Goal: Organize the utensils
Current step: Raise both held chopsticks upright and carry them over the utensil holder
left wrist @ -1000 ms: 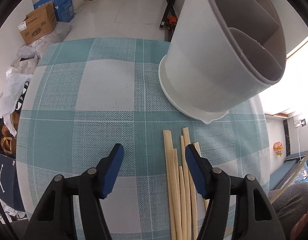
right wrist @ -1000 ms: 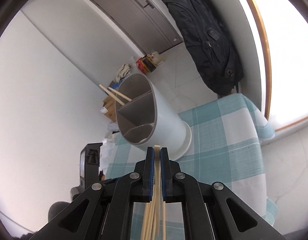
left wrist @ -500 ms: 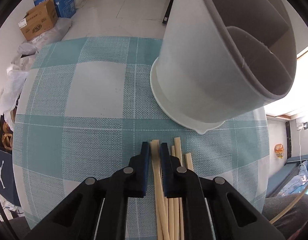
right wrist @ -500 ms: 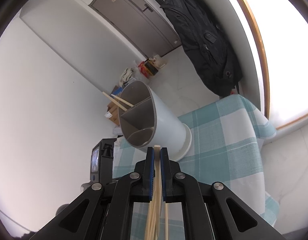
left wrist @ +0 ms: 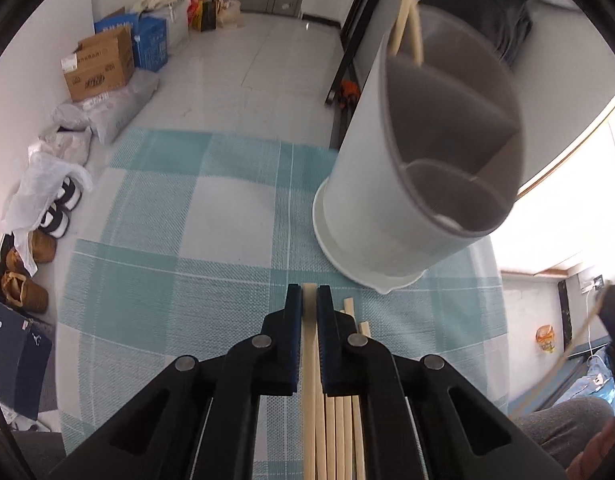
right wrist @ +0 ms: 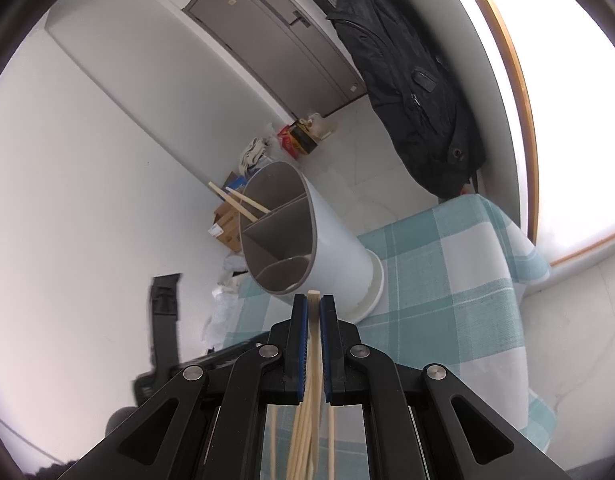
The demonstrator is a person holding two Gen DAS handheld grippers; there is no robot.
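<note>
A white utensil holder [left wrist: 391,184] with grey divided compartments stands on the teal checked tablecloth [left wrist: 179,248]; it also shows in the right wrist view [right wrist: 327,256]. Two wooden chopsticks [left wrist: 407,12] stick out of its far compartment, also seen from the right wrist [right wrist: 237,202]. My left gripper [left wrist: 309,300] is shut on a wooden chopstick [left wrist: 309,380], lifted above several loose chopsticks [left wrist: 349,412] on the cloth. My right gripper [right wrist: 314,308] is shut on a wooden chopstick [right wrist: 313,360], held in the air in front of the holder.
Cardboard boxes [left wrist: 99,64], bags and shoes [left wrist: 55,208] lie on the floor beyond the table's left edge. A black backpack [right wrist: 415,92] hangs by the wall behind the table. A bright window is at the right.
My left gripper closed on a chopstick from the pile and has risen with it. My right gripper has lifted and drawn back a little from the holder with its chopstick.
</note>
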